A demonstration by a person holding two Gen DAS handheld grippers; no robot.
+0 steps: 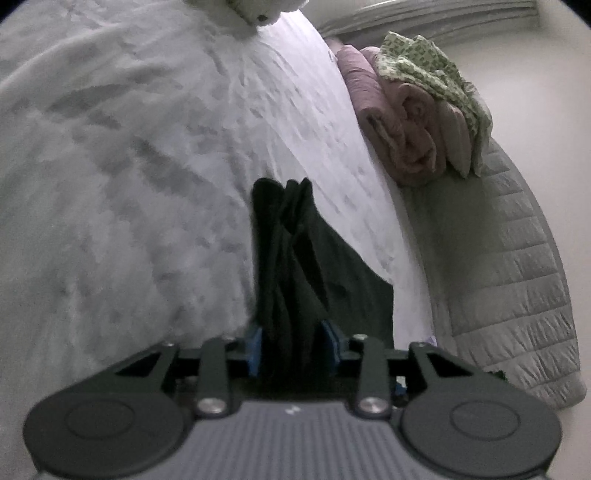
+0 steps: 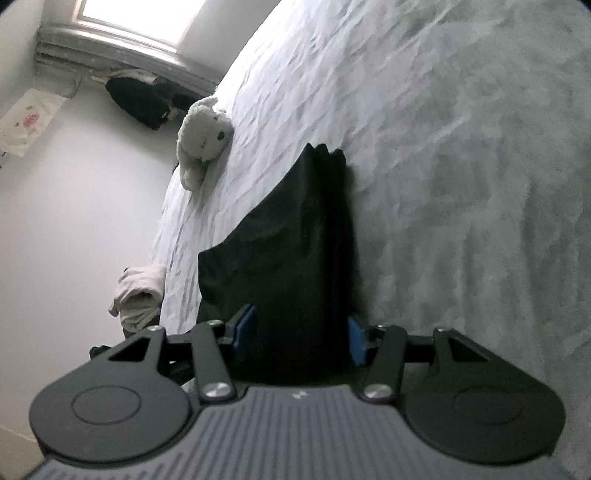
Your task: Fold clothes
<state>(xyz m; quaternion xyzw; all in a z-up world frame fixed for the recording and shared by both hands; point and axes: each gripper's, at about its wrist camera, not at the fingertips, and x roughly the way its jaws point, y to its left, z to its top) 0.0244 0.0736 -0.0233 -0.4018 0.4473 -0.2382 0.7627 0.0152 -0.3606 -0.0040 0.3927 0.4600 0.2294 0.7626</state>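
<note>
A black garment (image 1: 295, 251) hangs bunched in long folds above the white bed cover (image 1: 110, 166), stretched between both grippers. In the left wrist view my left gripper (image 1: 293, 332) has its blue pads (image 1: 255, 347) against the sides of a narrow bundle of this cloth, and the rest drapes off to the right. In the right wrist view the same black garment (image 2: 295, 240) fills the whole gap of my right gripper (image 2: 301, 325), whose blue pads (image 2: 356, 343) press on a wider bundle. The garment's far edge rests on the bed cover (image 2: 443, 147).
A stack of folded pink cloth (image 1: 399, 122) topped by a green patterned piece (image 1: 432, 74) sits at the bed's right edge, on a grey quilted blanket (image 1: 517, 277). A white plush toy (image 2: 203, 140) lies at the far side. A pale bundle (image 2: 138, 299) hangs off the bed under a window (image 2: 140, 18).
</note>
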